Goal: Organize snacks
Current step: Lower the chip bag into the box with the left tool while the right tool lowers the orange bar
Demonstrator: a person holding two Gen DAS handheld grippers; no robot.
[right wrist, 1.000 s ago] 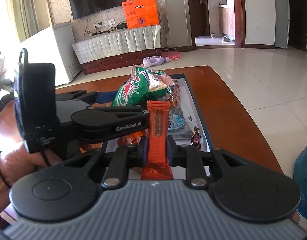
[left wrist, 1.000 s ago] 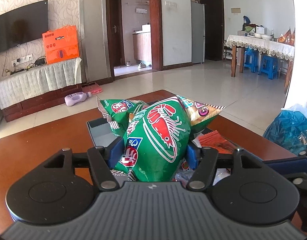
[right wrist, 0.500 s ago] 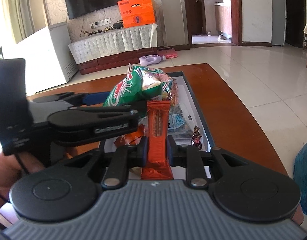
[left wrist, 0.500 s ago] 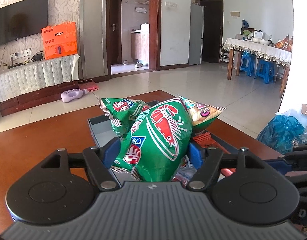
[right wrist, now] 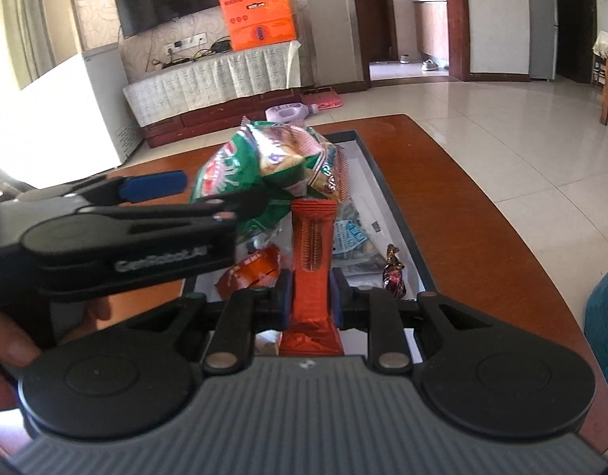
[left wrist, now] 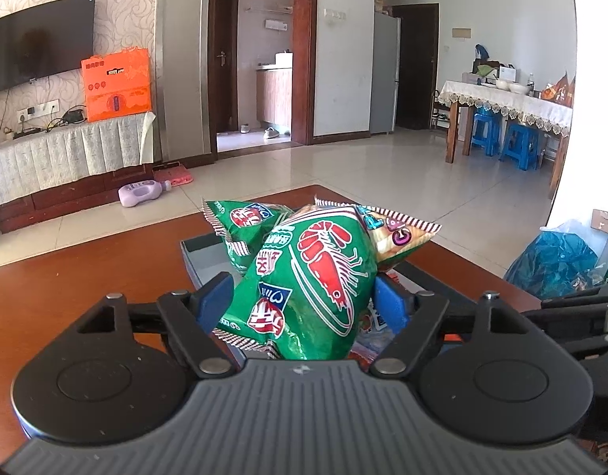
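A green shrimp-chip bag (left wrist: pixel 315 285) stands tilted in the grey tray (left wrist: pixel 202 261), leaning on another green bag (left wrist: pixel 244 229). My left gripper (left wrist: pixel 302 297) is around it. Its jaws are opening, and the blue pads stand a little off the bag's sides. In the right wrist view the same pile of bags (right wrist: pixel 272 166) fills the tray's far half. My right gripper (right wrist: pixel 311 297) is shut on an upright orange snack bar (right wrist: pixel 311 253) over the tray's near end.
An orange packet (right wrist: pixel 250 271), a dark red wrapped candy (right wrist: pixel 394 273) and pale sachets (right wrist: pixel 349 237) lie in the tray (right wrist: pixel 391 213). The brown wooden table (right wrist: pixel 462 213) has bare room on the right. A blue plastic bag (left wrist: pixel 553 257) sits off its right edge.
The left jaws have spread wider, and the pads have come off the green bag. The left gripper has drawn back slightly. The right gripper still holds the orange bar in the same place.
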